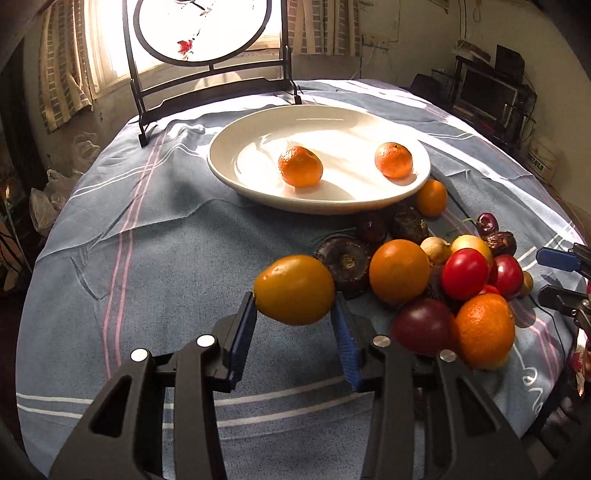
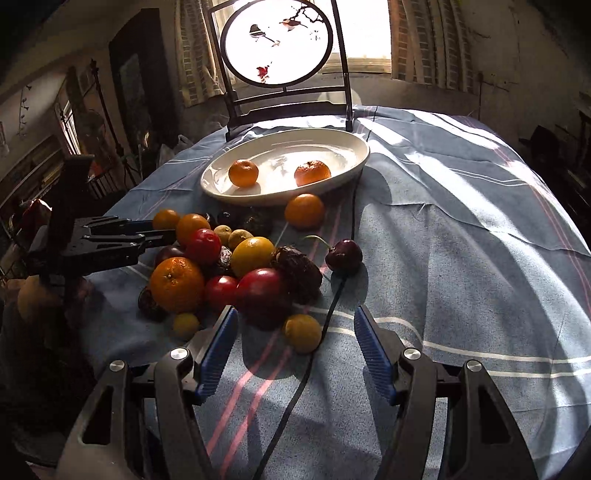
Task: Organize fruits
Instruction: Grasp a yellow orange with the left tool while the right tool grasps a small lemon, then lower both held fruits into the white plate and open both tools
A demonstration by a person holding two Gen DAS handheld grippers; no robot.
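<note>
My left gripper (image 1: 295, 314) is shut on a small orange-yellow fruit (image 1: 294, 290), held just above the cloth at the left edge of the fruit pile (image 1: 443, 288). The white plate (image 1: 236, 173) stands behind with two mandarins (image 1: 300, 165) (image 1: 393, 160) in it. My right gripper (image 2: 293, 325) is open and empty, its fingers on either side of a small yellow fruit (image 2: 303, 332) at the near edge of the pile (image 2: 221, 266). The plate (image 2: 354, 162) shows there too. The left gripper (image 2: 147, 236) appears at the pile's left.
A dark-framed round screen (image 1: 207, 33) stands behind the plate at the table's far edge. A black cable (image 2: 314, 350) runs across the striped blue cloth between my right fingers. A cherry (image 2: 343, 254) and an orange (image 2: 304, 211) lie apart from the pile.
</note>
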